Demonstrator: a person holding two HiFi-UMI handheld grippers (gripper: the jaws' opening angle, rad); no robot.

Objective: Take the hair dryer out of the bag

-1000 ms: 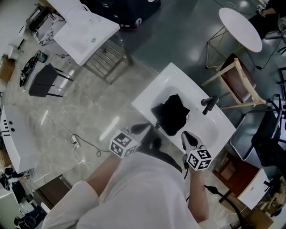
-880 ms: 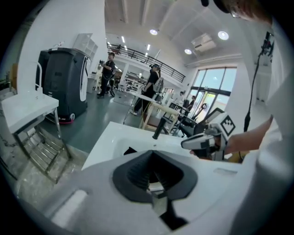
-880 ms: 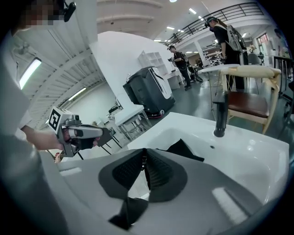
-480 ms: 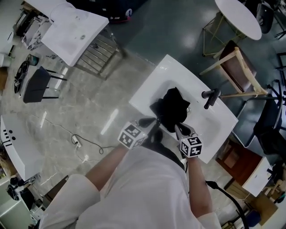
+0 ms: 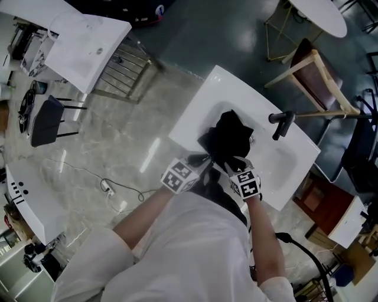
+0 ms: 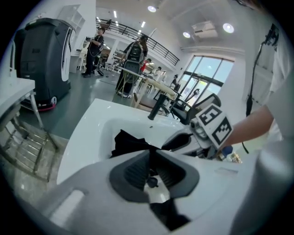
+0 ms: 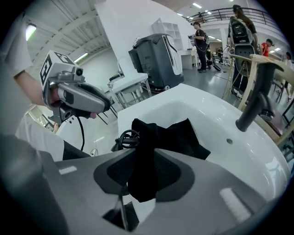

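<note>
A black cloth bag (image 5: 231, 137) lies crumpled in the white sink basin (image 5: 195, 118). The hair dryer's body is hidden inside it; only a coiled dark cord (image 7: 123, 137) pokes out at the bag's near edge. My right gripper (image 5: 236, 163) is over the bag's near end, its jaws opening, with a fold of the bag (image 7: 179, 133) hanging between the pads (image 7: 167, 172). My left gripper (image 5: 204, 159) is at the bag's left corner, jaws opening from a narrow slit, the bag (image 6: 128, 141) just beyond its tips (image 6: 150, 153).
A black faucet (image 5: 280, 122) stands at the sink's right rim. A wooden chair (image 5: 316, 76) and a round white table (image 5: 316, 15) are beyond it. Another white basin on a frame (image 5: 88, 41) stands at the upper left. A cable (image 5: 112, 189) lies on the marble floor.
Both grippers have come down and forward from the sink's near rim to the bag. The right jaws have spread around a fold of the bag.
</note>
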